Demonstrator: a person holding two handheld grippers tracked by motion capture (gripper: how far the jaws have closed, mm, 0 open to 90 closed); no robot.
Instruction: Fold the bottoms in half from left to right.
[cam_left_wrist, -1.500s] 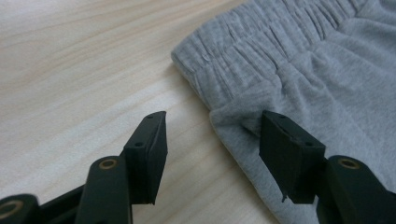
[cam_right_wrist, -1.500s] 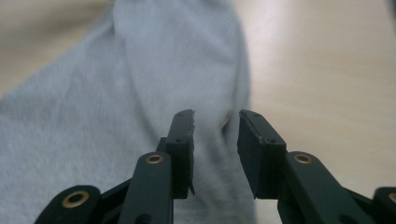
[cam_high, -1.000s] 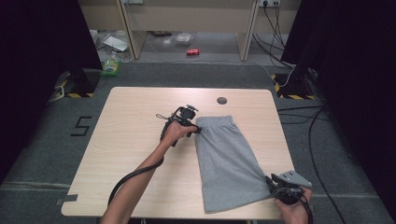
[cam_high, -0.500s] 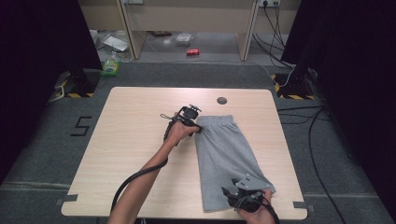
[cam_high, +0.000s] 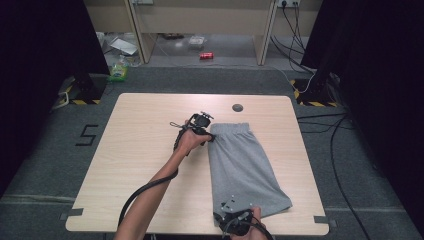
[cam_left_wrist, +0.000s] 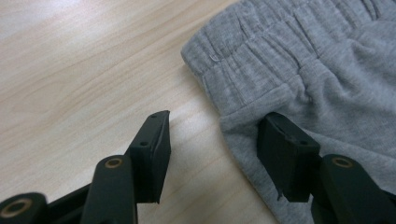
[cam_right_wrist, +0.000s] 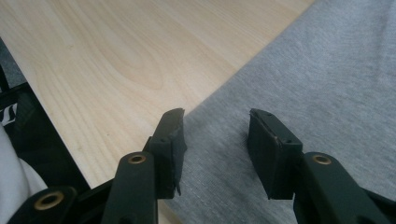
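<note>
The grey shorts (cam_high: 246, 167) lie flat on the desk (cam_high: 145, 150), right of centre. The left tool (cam_left_wrist: 212, 140) straddles the waistband corner, released. The right tool (cam_right_wrist: 215, 151), jaws just closing, straddles the near hem edge, not yet pinching. Either could nip 1 layer only, or slide off.

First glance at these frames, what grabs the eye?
The grey shorts lying flat on the right half of the pale wooden table. The left gripper sits at the waistband's left corner, one of its fingers on the cloth and the other on bare wood. The right gripper is at the near hem by the table's front edge, fingers apart over the fabric edge.
</note>
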